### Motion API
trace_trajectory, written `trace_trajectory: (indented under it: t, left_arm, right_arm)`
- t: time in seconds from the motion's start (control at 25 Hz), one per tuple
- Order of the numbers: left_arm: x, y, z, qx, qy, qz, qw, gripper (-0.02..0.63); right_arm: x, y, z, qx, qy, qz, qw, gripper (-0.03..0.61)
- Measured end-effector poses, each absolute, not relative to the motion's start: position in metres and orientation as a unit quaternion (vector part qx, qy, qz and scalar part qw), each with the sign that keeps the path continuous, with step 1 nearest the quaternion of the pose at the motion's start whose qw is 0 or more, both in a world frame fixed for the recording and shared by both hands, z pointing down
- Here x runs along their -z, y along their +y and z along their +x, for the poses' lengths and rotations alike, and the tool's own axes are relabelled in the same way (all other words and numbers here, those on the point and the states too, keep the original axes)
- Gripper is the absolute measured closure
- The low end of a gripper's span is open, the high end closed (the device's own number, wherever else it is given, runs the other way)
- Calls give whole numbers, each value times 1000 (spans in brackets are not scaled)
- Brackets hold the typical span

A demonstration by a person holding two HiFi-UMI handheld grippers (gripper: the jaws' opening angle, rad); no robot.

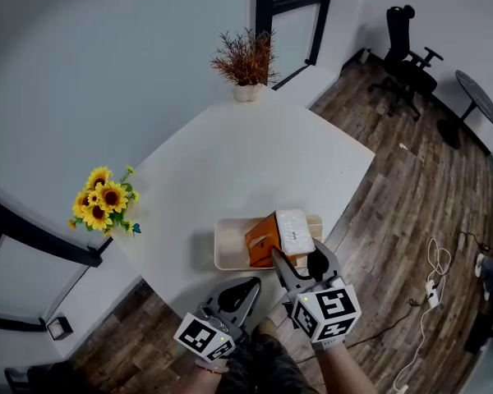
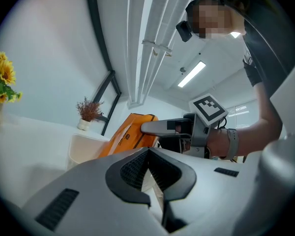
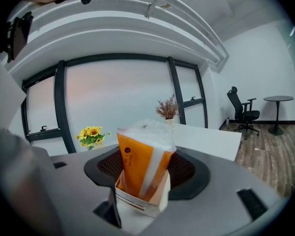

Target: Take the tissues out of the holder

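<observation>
The tissue pack (image 1: 267, 238) is being grasped by the right claw (image 1: 300, 261), half out of the holder (image 1: 223, 253); the left claw (image 1: 246, 287) is being held clenched, empty.

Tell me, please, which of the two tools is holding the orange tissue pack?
The right tool: its jaws grip the tissue pack, tilted up in the holder. The left tool is shut and empty.

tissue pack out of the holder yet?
Partly in. The tissue pack tilts up, its lower end inside the holder, with the right claw shut on it.
</observation>
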State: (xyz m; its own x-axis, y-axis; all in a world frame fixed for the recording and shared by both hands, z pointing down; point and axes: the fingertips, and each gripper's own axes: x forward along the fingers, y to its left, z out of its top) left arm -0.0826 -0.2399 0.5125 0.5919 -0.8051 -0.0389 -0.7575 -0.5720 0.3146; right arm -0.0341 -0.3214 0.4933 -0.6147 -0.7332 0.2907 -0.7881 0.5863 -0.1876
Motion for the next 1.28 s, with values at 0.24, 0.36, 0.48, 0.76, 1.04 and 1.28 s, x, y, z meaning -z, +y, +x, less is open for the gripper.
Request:
trace_trajectory:
  t: [0.24, 0.36, 0.48, 0.76, 1.04, 1.28]
  left_arm:
    - [-502, -239, -80, 83, -437, 887, 126, 606]
    - [-497, -239, -78, 79, -433, 890, 121, 606]
    - [-490, -239, -78, 79, -432, 891, 120, 606]
    - [-473, -240, -75, 80, -426, 894, 111, 606]
    - [-462, -239, -77, 86, -431, 892, 108, 606]
    - [-456, -242, -82, 87, -439, 888, 104, 606]
  right_arm:
    - [-477, -318, -27, -148, -886, 432, 78, 313]
    - [-469, -316, -22, -147, -885, 437, 69, 313]
    - [-460, -314, -18, -141, -885, 440, 63, 313]
    - [-439, -308, -12, -134, -886, 442, 44, 313]
    - [-425, -303, -10, -129, -888, 439, 36, 313]
    - [-419, -300, -12, -123, -891, 435, 36, 313]
